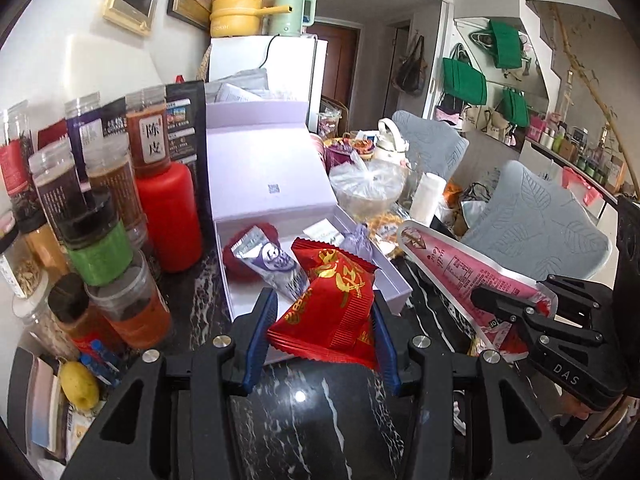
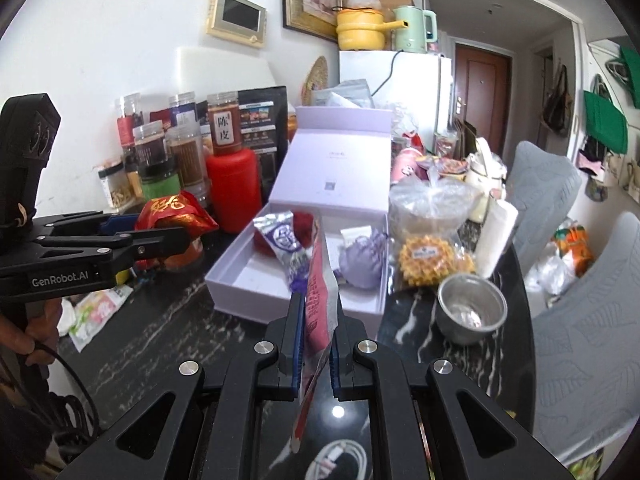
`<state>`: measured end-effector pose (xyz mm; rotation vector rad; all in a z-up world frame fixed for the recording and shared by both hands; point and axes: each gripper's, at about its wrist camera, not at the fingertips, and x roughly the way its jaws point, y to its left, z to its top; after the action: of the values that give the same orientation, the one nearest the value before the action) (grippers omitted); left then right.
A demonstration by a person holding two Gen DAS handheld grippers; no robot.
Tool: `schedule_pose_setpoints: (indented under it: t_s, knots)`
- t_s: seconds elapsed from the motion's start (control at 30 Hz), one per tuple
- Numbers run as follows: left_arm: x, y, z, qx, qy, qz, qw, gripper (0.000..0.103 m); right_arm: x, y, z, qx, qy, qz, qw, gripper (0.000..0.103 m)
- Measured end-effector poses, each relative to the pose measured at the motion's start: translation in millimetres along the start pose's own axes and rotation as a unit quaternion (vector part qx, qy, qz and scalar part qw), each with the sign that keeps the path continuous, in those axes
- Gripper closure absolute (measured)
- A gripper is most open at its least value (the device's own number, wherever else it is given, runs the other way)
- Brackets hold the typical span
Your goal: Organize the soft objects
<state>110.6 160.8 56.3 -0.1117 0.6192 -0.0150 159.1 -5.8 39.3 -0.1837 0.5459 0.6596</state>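
A red snack packet with gold lettering, its crimped edges crumpled, sits pinched between the blue pads of the left tongs, held above the desk just in front of the open lavender box. The right tongs are closed narrow on a flat pink pouch with silver edges and small print, held edge-on over the box's near wall. Inside the box lie a silver-and-purple sachet, something dark red behind it, and a lilac drawstring bag. The desk is black marble with white veins. Left of the box stand spice jars and a red bottle; right of it, a yellow wafer packet, a metal cup and a knotted clear bag. Beyond stand a white fridge and grey chairs.
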Motion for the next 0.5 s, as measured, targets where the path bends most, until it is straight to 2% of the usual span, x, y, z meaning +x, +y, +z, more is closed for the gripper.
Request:
schedule_pose_setpoints:
  t_s: [0.17, 0.5]
  knots:
    - [2, 8, 21, 0.005, -0.014, 0.009, 0.9998, 0.057, 7, 1, 23, -0.007, -0.014, 0.002, 1.000, 0.092]
    - [19, 14, 55, 0.001, -0.039, -0.002, 0.9992, 0.057, 20, 1, 61, -0.028, -0.043, -0.006, 0.999, 0.092]
